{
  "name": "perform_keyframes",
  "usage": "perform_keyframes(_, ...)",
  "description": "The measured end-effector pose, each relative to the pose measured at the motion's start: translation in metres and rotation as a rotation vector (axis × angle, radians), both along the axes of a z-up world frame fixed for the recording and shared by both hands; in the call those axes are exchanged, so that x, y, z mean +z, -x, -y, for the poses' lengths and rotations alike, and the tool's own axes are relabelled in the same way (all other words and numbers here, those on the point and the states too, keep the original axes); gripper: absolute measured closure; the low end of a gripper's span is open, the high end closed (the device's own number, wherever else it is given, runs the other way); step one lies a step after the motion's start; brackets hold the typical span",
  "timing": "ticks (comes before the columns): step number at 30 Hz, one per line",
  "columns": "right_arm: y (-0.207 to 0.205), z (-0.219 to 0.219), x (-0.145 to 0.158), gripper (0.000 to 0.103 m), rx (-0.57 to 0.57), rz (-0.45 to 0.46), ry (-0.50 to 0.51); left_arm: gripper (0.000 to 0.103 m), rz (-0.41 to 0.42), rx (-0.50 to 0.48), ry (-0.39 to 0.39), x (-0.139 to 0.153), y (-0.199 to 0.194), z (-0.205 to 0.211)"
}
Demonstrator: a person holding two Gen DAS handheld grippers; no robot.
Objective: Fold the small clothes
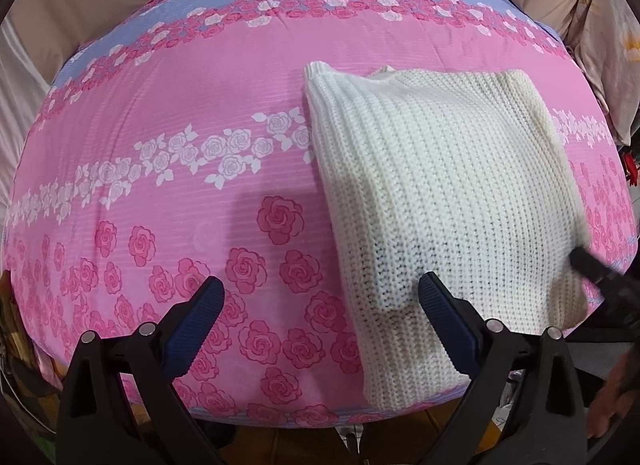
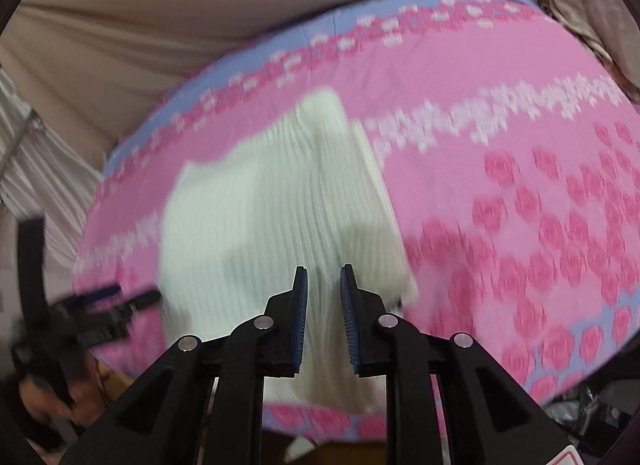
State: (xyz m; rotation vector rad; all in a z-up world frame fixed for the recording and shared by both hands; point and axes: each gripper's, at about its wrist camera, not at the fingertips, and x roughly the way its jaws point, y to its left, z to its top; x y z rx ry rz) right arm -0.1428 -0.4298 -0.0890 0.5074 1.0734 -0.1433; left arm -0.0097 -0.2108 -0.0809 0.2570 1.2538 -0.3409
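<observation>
On rose-print bed (image 1: 160,113), white knit sweater (image 1: 432,169) lies folded; left gripper (image 1: 320,297) spread wide, right gripper (image 2: 323,285) narrowly parted, empty. Pinch near hem corners, fold evenly.

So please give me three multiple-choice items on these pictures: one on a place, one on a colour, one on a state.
1. Where does the sweater lie?
A. on the flowered cover
B. on the floor
C. in a basket

2. What colour is the sweater?
A. blue
B. white
C. black

3. How do the left gripper jaws stand?
A. wide open
B. shut on the sweater
C. shut on the cover

Key: 1 A, the knit rests flat on the pink cover; 2 B, it is white in both views; 3 A, the two pads stand far apart and clamp nothing.
</observation>
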Motion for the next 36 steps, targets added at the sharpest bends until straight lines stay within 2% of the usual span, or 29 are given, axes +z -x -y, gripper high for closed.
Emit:
perform_keyframes(2, 0.001, 0.007, -0.025, 0.103, -0.037, -0.059, -0.07, 0.008, -0.007, 0.0, -0.001, -0.002, 0.0, 0.002)
perform_keyframes(3, 0.004, 0.008, -0.024, 0.102, -0.06, -0.045, -0.097, 0.008, -0.01, -0.005, -0.005, -0.002, 0.0, 0.003)
perform_keyframes(7, 0.009, 0.013, 0.004, 0.092, -0.098, 0.031, -0.093, 0.008, -0.011, -0.017, 0.002, 0.0, 0.001, 0.007)
perform_keyframes(10, 0.01, 0.02, 0.006, 0.075, -0.106, 0.044, -0.12, 0.008, -0.025, -0.023, 0.025, 0.0, 0.002, 0.011)
perform_keyframes(15, 0.017, 0.025, 0.01, 0.072, -0.154, 0.078, -0.141, 0.008, -0.083, 0.024, 0.197, 0.006, -0.003, 0.005)
perform_keyframes(16, 0.02, 0.028, 0.014, 0.065, -0.175, 0.088, -0.12, 0.007, -0.084, 0.04, 0.216, 0.007, -0.005, 0.002)
perform_keyframes(17, 0.022, 0.032, 0.018, 0.05, -0.202, 0.095, -0.087, 0.007, -0.084, 0.053, 0.223, 0.007, -0.007, 0.0)
perform_keyframes(18, 0.025, 0.038, 0.02, 0.04, -0.227, 0.101, -0.06, 0.007, -0.095, 0.078, 0.232, 0.004, -0.011, -0.004)
perform_keyframes(19, 0.026, 0.045, 0.018, 0.04, -0.234, 0.094, -0.059, 0.007, -0.11, 0.096, 0.241, 0.001, -0.014, -0.006)
perform_keyframes(22, 0.022, 0.062, -0.001, 0.04, -0.238, 0.034, -0.137, 0.007, -0.193, 0.169, 0.289, -0.018, -0.025, -0.016)
perform_keyframes(24, 0.016, 0.063, -0.016, 0.036, -0.224, 0.015, -0.215, 0.007, -0.25, 0.222, 0.324, -0.033, -0.031, -0.02)
perform_keyframes(28, 0.003, 0.056, -0.04, 0.032, -0.208, 0.003, -0.365, 0.007, -0.312, 0.255, 0.39, -0.047, -0.035, -0.019)
perform_keyframes(31, -0.008, 0.048, -0.057, 0.028, -0.199, -0.021, -0.421, 0.005, -0.314, 0.228, 0.394, -0.052, -0.037, -0.006)
perform_keyframes(34, -0.016, 0.045, -0.058, 0.016, -0.196, -0.002, -0.432, 0.005, -0.348, 0.225, 0.412, -0.061, -0.042, 0.006)
perform_keyframes(36, -0.023, 0.044, -0.057, 0.016, -0.184, -0.008, -0.425, 0.005, -0.372, 0.23, 0.44, -0.064, -0.047, 0.008)
